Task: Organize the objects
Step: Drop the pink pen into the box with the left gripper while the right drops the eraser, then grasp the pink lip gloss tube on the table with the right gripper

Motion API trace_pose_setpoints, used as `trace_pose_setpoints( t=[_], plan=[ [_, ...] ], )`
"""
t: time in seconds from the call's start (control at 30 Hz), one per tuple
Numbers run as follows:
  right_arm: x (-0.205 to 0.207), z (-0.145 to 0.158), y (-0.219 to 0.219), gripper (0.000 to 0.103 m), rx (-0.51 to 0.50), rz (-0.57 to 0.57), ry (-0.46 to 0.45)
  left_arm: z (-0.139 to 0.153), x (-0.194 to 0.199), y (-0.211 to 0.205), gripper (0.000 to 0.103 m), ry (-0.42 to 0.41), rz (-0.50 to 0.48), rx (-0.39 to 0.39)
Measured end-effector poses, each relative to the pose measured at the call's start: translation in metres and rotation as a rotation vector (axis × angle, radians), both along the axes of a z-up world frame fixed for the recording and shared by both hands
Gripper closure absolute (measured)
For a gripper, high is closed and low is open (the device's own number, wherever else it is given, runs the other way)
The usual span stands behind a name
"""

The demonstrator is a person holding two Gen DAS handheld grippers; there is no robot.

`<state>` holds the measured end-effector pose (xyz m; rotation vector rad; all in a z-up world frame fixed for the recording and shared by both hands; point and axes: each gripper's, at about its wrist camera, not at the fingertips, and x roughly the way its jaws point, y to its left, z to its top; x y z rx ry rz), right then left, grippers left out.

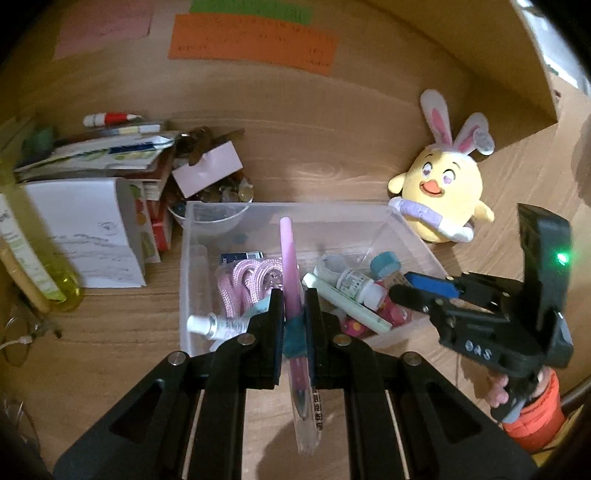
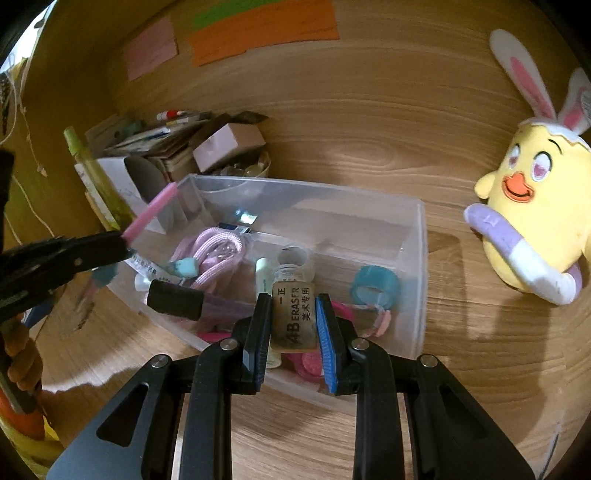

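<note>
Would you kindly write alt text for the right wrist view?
The right gripper clamps a worn eraser above a clear plastic bin of small items on a wooden desk. A yellow chick plush stands right; the left gripper holds a pink pen.

A yellow chick plush [image 1: 441, 194] with rabbit ears sits on the wooden worktop [image 1: 332, 162] against the back wall. Orange [image 1: 255, 42], green [image 1: 251, 11] and pink [image 1: 103, 27] paper sheets are stuck on that wall.

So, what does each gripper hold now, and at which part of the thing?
The left gripper clamps a pink pen around its teal-wrapped middle. The right gripper clamps a worn eraser by its two long sides.
</note>
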<state>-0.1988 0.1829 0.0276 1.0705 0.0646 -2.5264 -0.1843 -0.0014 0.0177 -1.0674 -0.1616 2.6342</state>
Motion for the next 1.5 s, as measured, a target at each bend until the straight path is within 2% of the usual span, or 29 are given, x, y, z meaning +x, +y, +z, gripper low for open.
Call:
trace_pose_setpoints(
  t=[0.17,0.33,0.53,0.6,0.67,0.77,0.93,1.23,1.5],
  plan=[
    [0.003,-0.001,-0.005,0.081,0.037,0.012,0.011,-0.006,-0.014,0.008,0.093,-0.026,-0.006,-0.014],
    [0.011,0.008,-0.002,0.074,0.012,0.031,0.022,-0.003,-0.010,0.012,0.092,-0.017,-0.010,-0.034],
    [0.046,0.024,-0.005,0.074,0.007,0.119,0.070,0.014,0.013,0.016,0.067,0.027,-0.013,-0.040],
    [0.062,0.025,-0.009,0.074,0.019,0.162,0.083,0.019,0.026,0.014,0.051,0.052,-0.005,-0.053],
    [0.078,0.023,-0.013,0.074,0.027,0.208,0.086,0.022,0.040,0.013,0.041,0.077,0.013,-0.083],
    [0.097,0.018,-0.019,0.074,0.037,0.265,0.074,0.021,0.062,0.010,0.040,0.100,0.034,-0.130],
    [0.131,-0.002,-0.032,0.074,0.013,0.380,0.004,0.010,0.092,-0.006,0.040,0.074,0.061,-0.138],
    [0.172,-0.037,-0.065,0.074,0.037,0.554,-0.090,-0.014,0.127,-0.040,0.040,-0.007,0.126,-0.085],
    [0.182,-0.059,-0.085,0.075,0.108,0.588,-0.120,-0.019,0.139,-0.047,0.039,-0.012,0.137,-0.067]
  ],
)
